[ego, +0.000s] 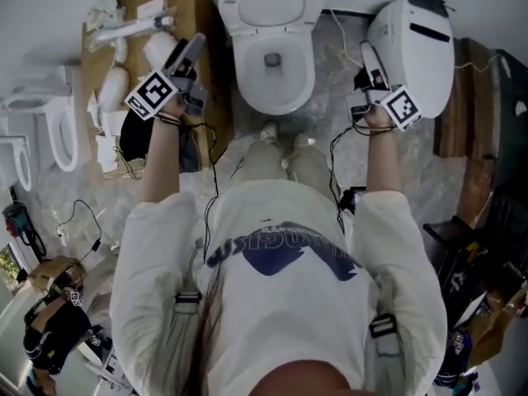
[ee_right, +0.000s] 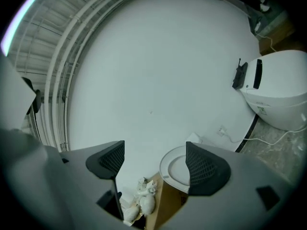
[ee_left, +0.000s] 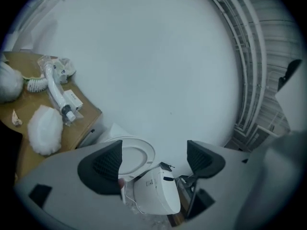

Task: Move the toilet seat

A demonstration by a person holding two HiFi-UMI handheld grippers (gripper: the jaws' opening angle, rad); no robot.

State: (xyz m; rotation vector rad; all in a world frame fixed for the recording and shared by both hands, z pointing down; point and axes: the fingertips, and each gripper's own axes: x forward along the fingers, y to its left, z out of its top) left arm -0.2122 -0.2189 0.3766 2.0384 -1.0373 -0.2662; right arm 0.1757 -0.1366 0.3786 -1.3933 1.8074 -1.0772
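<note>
The toilet seat (ego: pixel 417 52), a white unit with its lid shut and a dark strip along its back edge, rests on the floor (ego: pixel 330 106) to the right of the toilet bowl (ego: pixel 272 52), apart from it. The left tongs' view shows the seat (ee_left: pixel 156 195) low between the jaws, with the bowl (ee_left: pixel 136 157) behind it. The right tongs' view shows it at the right edge (ee_right: pixel 280 95), a white cable (ee_right: pixel 268 138) trailing from it over the floor.

The right tongs (ego: pixel 369 73) hover just beside the seat's left edge; whether they touch it cannot be told. Their jaws stand apart with nothing between them (ee_right: pixel 156 164). The left tongs (ego: pixel 188 56) are held up left of the bowl, jaws likewise spread and holding nothing (ee_left: pixel 153 164).

The bowl is open, with a dark drain hole at its bottom. Left of it a wooden table (ego: pixel 186 7) carries a white pipe (ee_left: pixel 55 87), a brush (ee_left: pixel 36 84) and white wrapped bundles (ee_left: pixel 45 128).
</note>
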